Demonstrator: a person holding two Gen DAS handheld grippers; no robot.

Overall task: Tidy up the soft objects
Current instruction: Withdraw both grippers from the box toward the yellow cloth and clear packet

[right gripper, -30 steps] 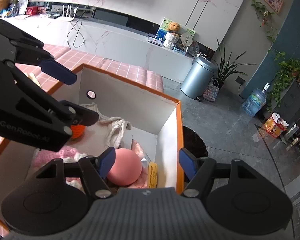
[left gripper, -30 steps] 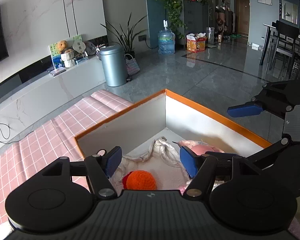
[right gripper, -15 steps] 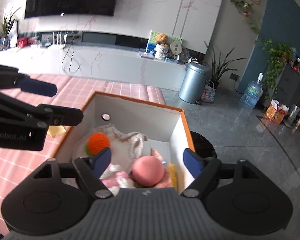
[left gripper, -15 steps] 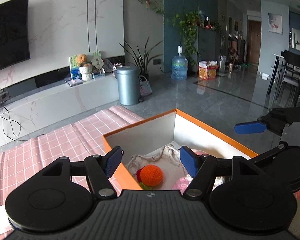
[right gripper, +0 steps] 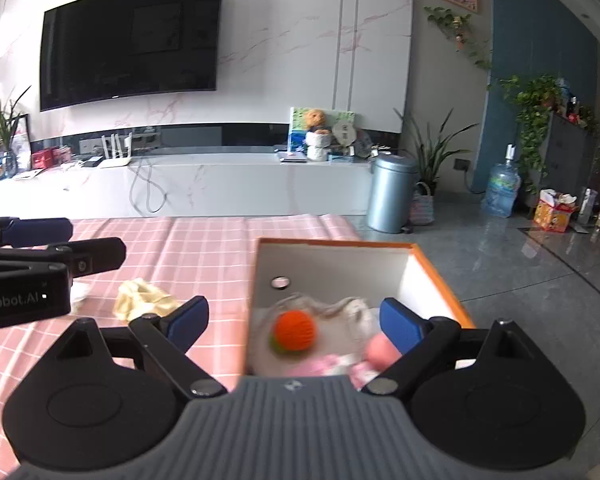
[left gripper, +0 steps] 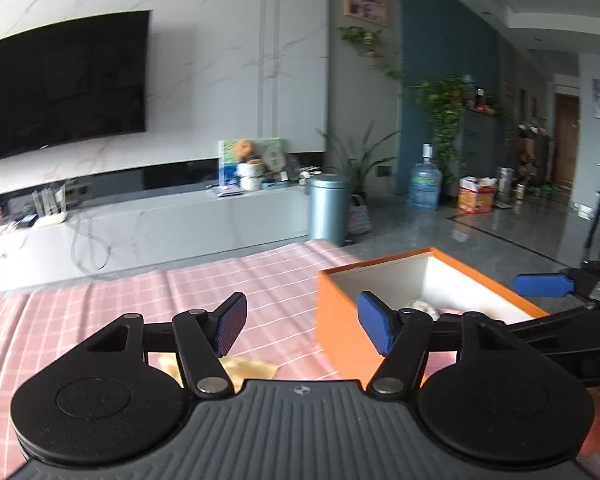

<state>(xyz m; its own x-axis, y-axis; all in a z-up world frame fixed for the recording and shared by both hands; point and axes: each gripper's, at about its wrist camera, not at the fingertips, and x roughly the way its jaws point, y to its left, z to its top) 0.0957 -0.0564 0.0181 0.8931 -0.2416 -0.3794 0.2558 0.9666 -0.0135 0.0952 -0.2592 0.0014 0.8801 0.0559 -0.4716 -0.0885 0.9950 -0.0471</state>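
orange box [right gripper: 440,276] open-topped at the right end of a pink checked cloth [right gripper: 204,248], its far right corner close to the cloth's edge, grey floor [right gripper: 540,272] beyond. inside, on the white bottom: orange ball [right gripper: 294,330], pink ball [right gripper: 381,351], white cloth [right gripper: 352,310], pink fluff [right gripper: 332,364] at the near wall. outside, left of the box and apart from it, a yellow cloth [right gripper: 142,300] crumpled on the checks, with wide bare cloth behind it up to the far edge. beyond that edge a long white console [right gripper: 204,184], then a bin [right gripper: 390,192] on the floor past the cloth's far right corner. left gripper [left gripper: 300,326] above the cloth left of the box's orange side wall [left gripper: 340,332], jaws parted and narrowing a little, gripping nothing, yellow cloth [left gripper: 246,366] just under its left finger. right gripper [right gripper: 294,320] above the box's near left wall, jaws widening, clasping nothing, orange ball seen low between the pads but untouched. compared with a second earlier: both grippers drawn back and raised from above the box's inside, views tipped up so the tv [left gripper: 60,80] and wall fill the top; left gripper shifted leftward off the box and over the cloth, box contents now mostly hidden from it behind the wall; right gripper's pads spread wider, pink ball now by its right pad [right gripper: 400,324] instead of by its left one; contents of the box lying as before.
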